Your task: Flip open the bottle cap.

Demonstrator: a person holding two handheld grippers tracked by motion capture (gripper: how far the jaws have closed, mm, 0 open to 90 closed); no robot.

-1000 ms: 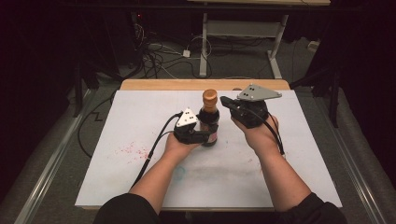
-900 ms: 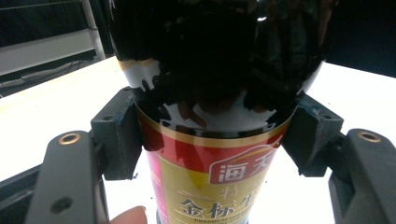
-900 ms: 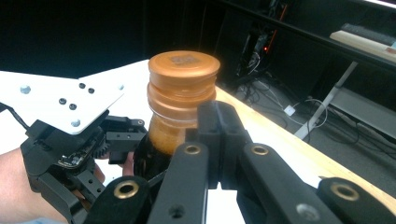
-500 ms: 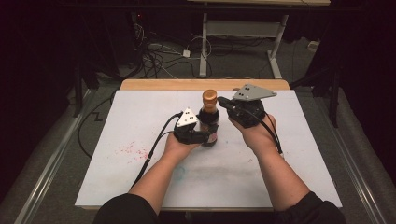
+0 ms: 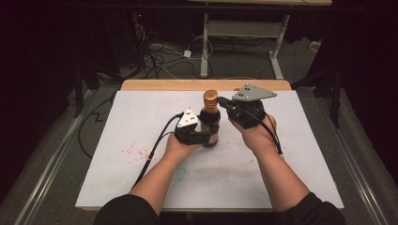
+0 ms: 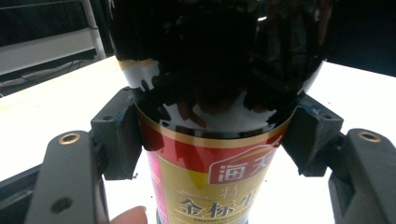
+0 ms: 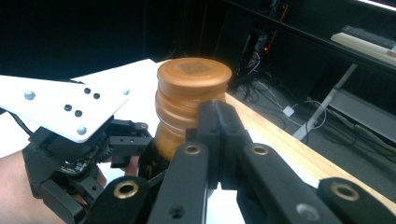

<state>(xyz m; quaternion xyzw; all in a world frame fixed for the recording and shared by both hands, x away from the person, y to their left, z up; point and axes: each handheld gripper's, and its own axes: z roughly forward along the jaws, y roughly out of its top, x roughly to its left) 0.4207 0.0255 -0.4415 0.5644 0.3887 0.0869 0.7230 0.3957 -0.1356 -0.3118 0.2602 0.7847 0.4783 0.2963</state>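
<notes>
The left claw (image 5: 201,136) is clenched on the body of the dark sauce bottle (image 5: 210,123), which stands upright on the white surface (image 5: 291,154) between its pads; the right claw (image 5: 224,102) has its jaws pressed together, tips just beside the orange cap (image 5: 210,97), gripping nothing. The step looks like opening the cap; doing it well likely means parting the right claw, seating it squarely around the cap, and keeping the left grip firm. The left gripper view reveals the label (image 6: 210,186) held between both pads (image 6: 116,135); the right gripper view reveals the cap's ridged side (image 7: 180,116) beyond its jaws.
</notes>
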